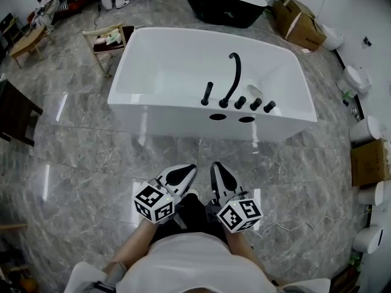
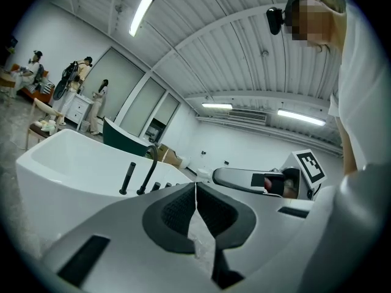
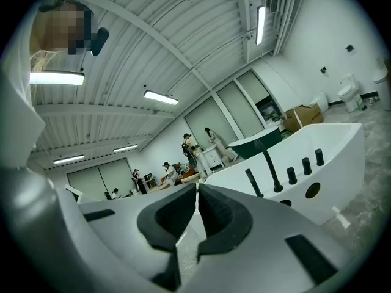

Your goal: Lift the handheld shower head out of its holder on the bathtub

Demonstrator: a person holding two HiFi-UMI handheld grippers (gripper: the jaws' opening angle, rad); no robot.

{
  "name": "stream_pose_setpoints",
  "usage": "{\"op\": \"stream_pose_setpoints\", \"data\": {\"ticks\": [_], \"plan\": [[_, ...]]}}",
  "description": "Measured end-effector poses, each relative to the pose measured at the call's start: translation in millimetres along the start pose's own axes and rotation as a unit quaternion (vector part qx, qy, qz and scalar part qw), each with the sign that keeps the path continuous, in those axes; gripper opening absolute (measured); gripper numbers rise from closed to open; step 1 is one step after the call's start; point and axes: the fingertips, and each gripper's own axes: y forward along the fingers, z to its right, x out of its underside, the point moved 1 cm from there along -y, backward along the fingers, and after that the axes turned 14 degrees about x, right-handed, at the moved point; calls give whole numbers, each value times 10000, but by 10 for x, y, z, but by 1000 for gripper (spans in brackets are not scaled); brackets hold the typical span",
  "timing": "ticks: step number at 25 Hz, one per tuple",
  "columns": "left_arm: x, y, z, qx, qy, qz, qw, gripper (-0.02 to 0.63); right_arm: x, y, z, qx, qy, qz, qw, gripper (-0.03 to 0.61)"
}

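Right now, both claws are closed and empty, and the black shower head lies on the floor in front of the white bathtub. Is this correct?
No. The shower head does not lie on the floor: the head view shows it standing upright on the near rim of the bathtub. The rest holds: the left claw and the right claw are closed and empty.
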Motion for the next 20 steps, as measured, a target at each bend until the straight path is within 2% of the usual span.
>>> {"op": "stream_pose_setpoints", "data": {"ticks": [5,15,20], "plan": [[-50,234,-106,23,30,-41,10000,12,-130,175,110,-289,313,57,9991,18],[-59,584,-316,-94,17,-137,9999,12,-291,479,494,16,-116,-4,9999,18],[-35,626,-422,-289,-75,-73,9995,12,-265,589,529,-100,-149,-142,9997,18]]}}
